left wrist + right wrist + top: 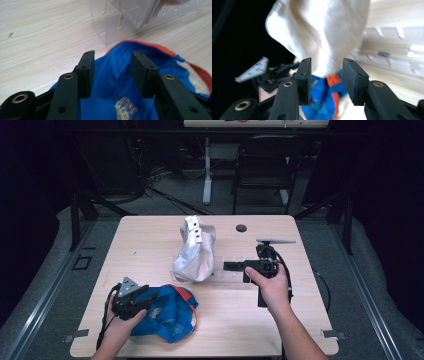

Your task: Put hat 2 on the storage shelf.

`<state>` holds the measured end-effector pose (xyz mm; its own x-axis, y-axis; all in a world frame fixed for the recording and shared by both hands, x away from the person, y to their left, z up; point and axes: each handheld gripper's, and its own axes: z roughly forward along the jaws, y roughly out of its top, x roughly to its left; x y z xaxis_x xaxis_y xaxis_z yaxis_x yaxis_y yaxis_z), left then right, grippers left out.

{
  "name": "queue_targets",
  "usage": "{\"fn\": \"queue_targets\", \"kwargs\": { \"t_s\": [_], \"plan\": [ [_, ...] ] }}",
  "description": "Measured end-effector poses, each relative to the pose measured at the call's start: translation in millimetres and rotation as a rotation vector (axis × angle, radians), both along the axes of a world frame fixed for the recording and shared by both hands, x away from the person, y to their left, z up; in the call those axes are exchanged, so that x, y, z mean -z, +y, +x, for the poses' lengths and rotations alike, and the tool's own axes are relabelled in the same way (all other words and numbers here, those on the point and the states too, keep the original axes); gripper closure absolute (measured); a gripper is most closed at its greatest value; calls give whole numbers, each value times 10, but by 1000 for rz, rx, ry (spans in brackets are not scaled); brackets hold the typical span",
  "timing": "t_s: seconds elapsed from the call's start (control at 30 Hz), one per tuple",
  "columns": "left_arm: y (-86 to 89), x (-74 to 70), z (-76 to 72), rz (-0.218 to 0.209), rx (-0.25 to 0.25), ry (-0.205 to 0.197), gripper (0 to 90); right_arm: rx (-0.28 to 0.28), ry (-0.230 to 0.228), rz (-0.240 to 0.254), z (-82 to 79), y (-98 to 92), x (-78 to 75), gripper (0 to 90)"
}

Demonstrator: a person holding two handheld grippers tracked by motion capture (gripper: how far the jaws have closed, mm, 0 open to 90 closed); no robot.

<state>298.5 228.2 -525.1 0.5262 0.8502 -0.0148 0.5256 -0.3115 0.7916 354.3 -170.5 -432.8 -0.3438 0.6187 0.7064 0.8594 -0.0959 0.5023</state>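
Lying near the table's [150,232] front-left edge, the blue cap [167,312] sits under the left gripper [112,72], jaws parted, gripping nothing. The right gripper [325,77] hovers mid-right, jaws likewise apart and empty, beside the white cap [196,252] on its clear stand [112,27].

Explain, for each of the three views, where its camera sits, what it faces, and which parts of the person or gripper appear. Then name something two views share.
High view: above the person's side, facing forward and down on the table; both forearms and grippers show.
Left gripper view: rides the left gripper, facing the blue cap and clear stand; its open jaws show.
Right gripper view: rides the right gripper, facing the white cap; its open jaws show.
Shared: both gripper views show the blue cap.
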Motion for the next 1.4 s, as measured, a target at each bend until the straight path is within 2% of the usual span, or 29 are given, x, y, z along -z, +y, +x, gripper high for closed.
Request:
{"fn": "queue_targets", "kwargs": {
  "t_s": [0.1, 0.13, 0.17, 0.2, 0.37, 0.4, 0.43, 0.47, 0.53, 0.57, 0.6, 0.73, 0.8, 0.83, 0.9, 0.97, 1.03, 1.13, 1.2, 1.4],
  "plan": [
    [84, 9, -41, 9, -16, 6, 548, 4, 2, -20, -56, -3, 82, 593],
    [138, 12, -66, 20, -21, 8, 539, 14, -8, -53, -105, 11, 146, 590],
    [138, 12, -66, 20, -21, 8, 537, 14, -8, -53, -105, 11, 146, 590],
    [168, 13, -82, 30, -23, 9, 536, 20, -20, -95, -150, 42, 196, 586],
    [317, 75, -142, -2, -30, -6, 533, 20, -25, -82, -257, 131, 287, 586],
    [359, 95, -151, 0, -34, 1, 535, 14, -33, -112, -302, 188, 316, 586],
    [359, 95, -151, 0, -34, 1, 538, 14, -33, -112, -302, 188, 316, 586],
    [398, 105, -149, -22, -38, 4, 539, 2, -41, -135, -336, 235, 342, 586],
    [417, 97, -150, -21, -43, 10, 538, 5, -44, -134, -351, 246, 350, 585],
    [435, 104, -147, -35, -52, 4, 538, 12, -37, -110, -390, 264, 385, 585],
    [435, 104, -147, -35, -52, 4, 538, 12, -37, -110, -390, 264, 385, 585],
    [447, 118, -150, -5, -56, 11, 533, 6, -25, -127, -428, 325, 506, 585],
    [445, 131, -148, -4, -62, -3, 532, 3, -13, -113, -447, 337, 559, 586],
    [447, 126, -153, -7, -65, -2, 530, -1, 6, -84, -479, 358, 628, 586],
    [458, 120, -152, -11, -65, -4, 529, -2, 5, -76, -489, 370, 655, 586],
    [479, 113, -151, 0, -68, 6, 526, -26, 27, -90, -515, 409, 767, 588],
    [485, 120, -149, -5, -72, -2, 525, -19, 36, -88, -526, 432, 805, 588],
    [496, 119, -154, -5, -79, -3, 521, -48, 66, -95, -546, 507, 943, 584],
    [496, 122, -154, -4, -78, -2, 520, -55, 72, -97, -549, 520, 961, 583],
    [473, 152, -148, 4, -59, 0, 519, -115, 118, -64, -537, 667, 1139, 569]
  ]
}}
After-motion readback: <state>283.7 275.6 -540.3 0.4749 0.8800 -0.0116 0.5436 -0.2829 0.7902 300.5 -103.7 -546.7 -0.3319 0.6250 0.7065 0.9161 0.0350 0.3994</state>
